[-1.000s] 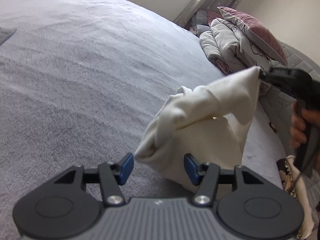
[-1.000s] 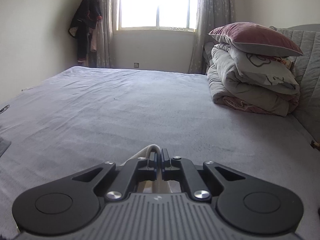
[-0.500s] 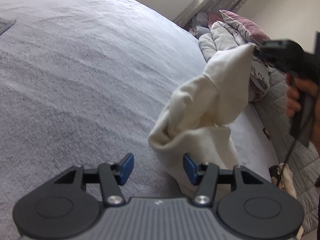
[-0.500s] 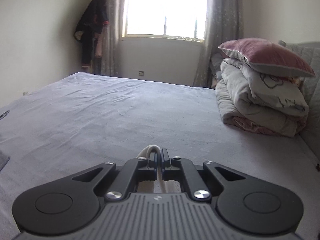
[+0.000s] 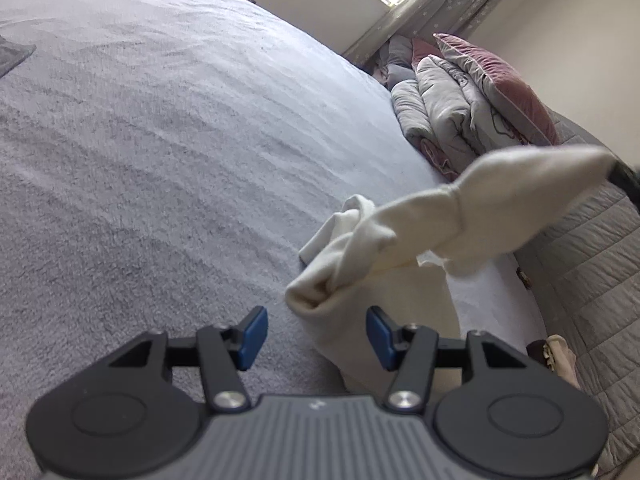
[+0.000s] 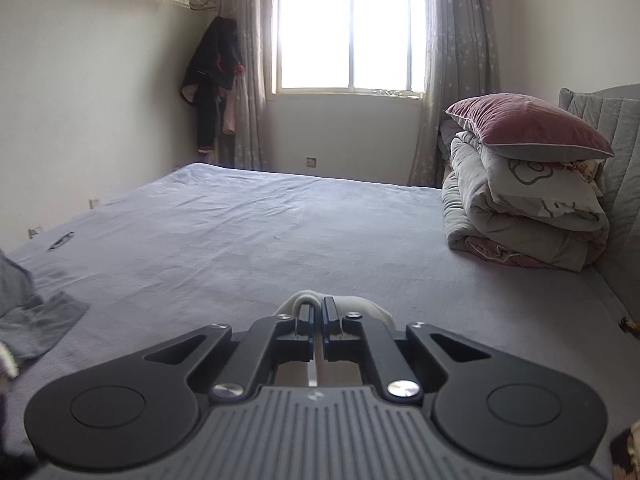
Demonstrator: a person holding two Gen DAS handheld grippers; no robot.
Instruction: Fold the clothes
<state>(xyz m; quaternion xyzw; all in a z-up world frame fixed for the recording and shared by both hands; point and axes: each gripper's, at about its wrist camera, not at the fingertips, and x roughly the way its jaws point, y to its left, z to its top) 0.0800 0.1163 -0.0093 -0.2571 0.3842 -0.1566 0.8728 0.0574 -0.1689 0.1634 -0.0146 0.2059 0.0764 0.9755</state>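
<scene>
Lift-out step: right tool clamped on cream garment; left tool half-open, empty, due to grab nearest fold.

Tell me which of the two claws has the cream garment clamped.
The right claw: it is shut on a fold of the cream garment. The left claw stands open, gripping nothing, with the cloth's low end just ahead of it.

Left wrist view tilts down, close over the bed. Right wrist view looks level toward the window. Both share the bedding pile at right.
</scene>
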